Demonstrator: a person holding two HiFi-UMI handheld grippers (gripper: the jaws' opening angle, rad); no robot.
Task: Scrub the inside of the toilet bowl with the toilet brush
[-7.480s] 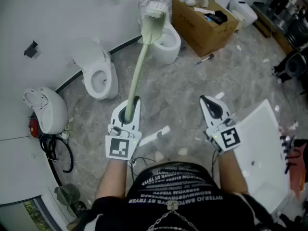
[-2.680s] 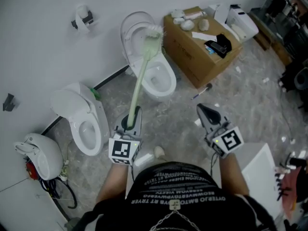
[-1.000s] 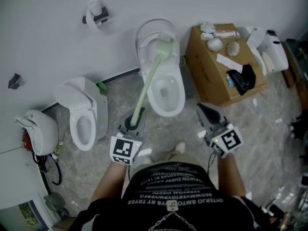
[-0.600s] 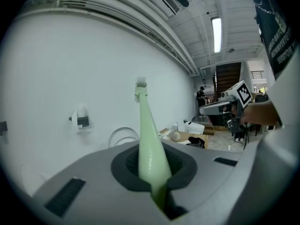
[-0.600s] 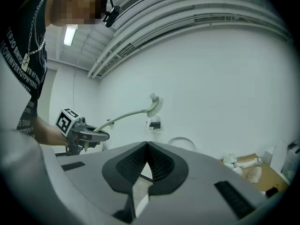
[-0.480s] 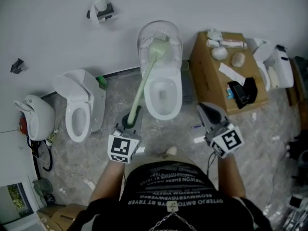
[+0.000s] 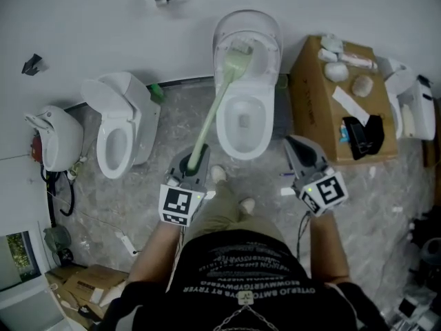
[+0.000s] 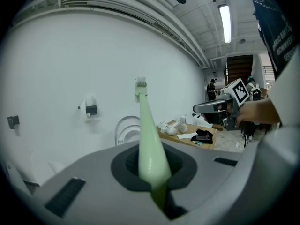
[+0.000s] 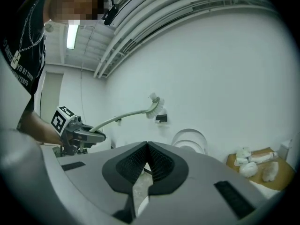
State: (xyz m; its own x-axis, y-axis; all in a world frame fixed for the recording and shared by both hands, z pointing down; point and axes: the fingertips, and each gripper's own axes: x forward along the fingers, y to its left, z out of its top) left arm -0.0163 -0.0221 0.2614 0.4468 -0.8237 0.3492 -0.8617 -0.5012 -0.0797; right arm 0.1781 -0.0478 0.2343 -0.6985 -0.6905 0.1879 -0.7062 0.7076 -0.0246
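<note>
**Toilet brush [image 7: 213,105] held high, bowl now dead ahead**

Compared with half a second ago, the head view has swung. The toilet bowl [image 7: 268,124] sat at mid-frame then; now it lies slightly right and higher, with its raised lid [image 7: 260,27] near the top edge. The second toilet [image 7: 117,140] and the cardboard box [image 7: 311,102] have slid right with it. My operator's shoes [image 7: 218,174] now show on the floor just short of the bowl. Seven seconds back, the bowl was far off at the upper right, so we have closed in on it.

The grip looks unchanged. The left gripper [image 7: 191,164] is clamped on the lower end of the pale green handle, which fills the gap between its jaws in the left gripper view. From there the shaft runs up and away to the right. In the head view the bristle head lies over the raised lid, behind the bowl opening. The right gripper view shows that head lifted well above the toilet, against the white wall near the wall fixture [image 9: 161,118]. The brush is not in the bowl.

The right gripper [image 7: 295,147] hangs to the right of the bowl, apart from the brush. Its jaws are pressed together with nothing between them.
</note>
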